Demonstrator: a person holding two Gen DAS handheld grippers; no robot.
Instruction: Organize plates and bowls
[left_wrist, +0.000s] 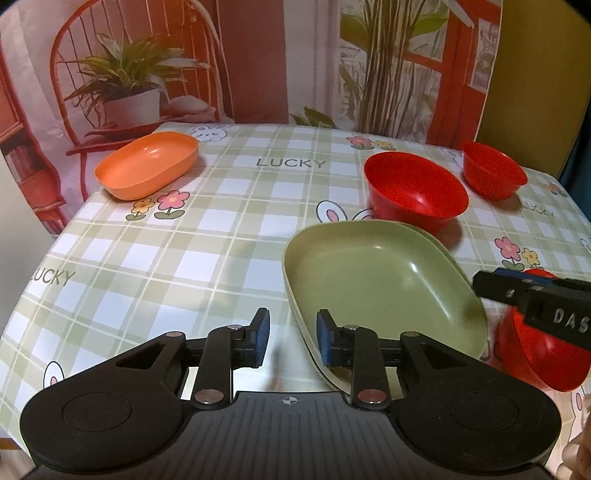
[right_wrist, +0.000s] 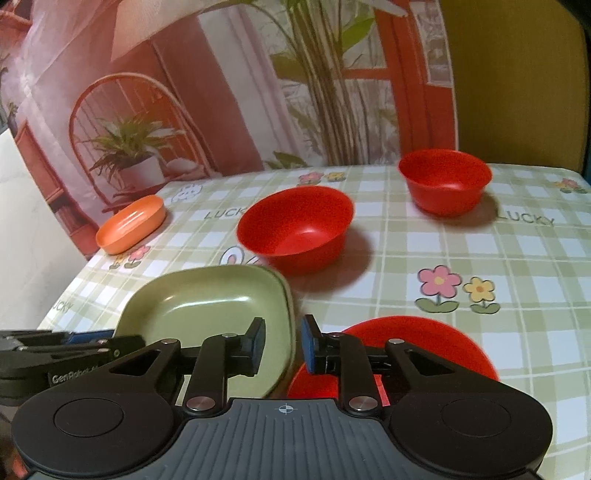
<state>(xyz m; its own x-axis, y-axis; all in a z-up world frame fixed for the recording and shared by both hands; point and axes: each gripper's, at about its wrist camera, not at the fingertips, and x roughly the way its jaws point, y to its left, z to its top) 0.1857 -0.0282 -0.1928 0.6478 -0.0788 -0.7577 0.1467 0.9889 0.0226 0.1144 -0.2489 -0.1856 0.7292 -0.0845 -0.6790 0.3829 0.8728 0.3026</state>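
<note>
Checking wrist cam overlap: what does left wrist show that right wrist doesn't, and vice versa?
Only left wrist: the left tool head-on, open, at the near-left rim of the green plate, and "LUCKY" printed mid-table.

Only right wrist: the right tool head-on, open, between the green plate and the near red bowl, whose full rim outline shows here.

Both: orange oval dish, middle red bowl, far red bowl, checked tablecloth.
</note>
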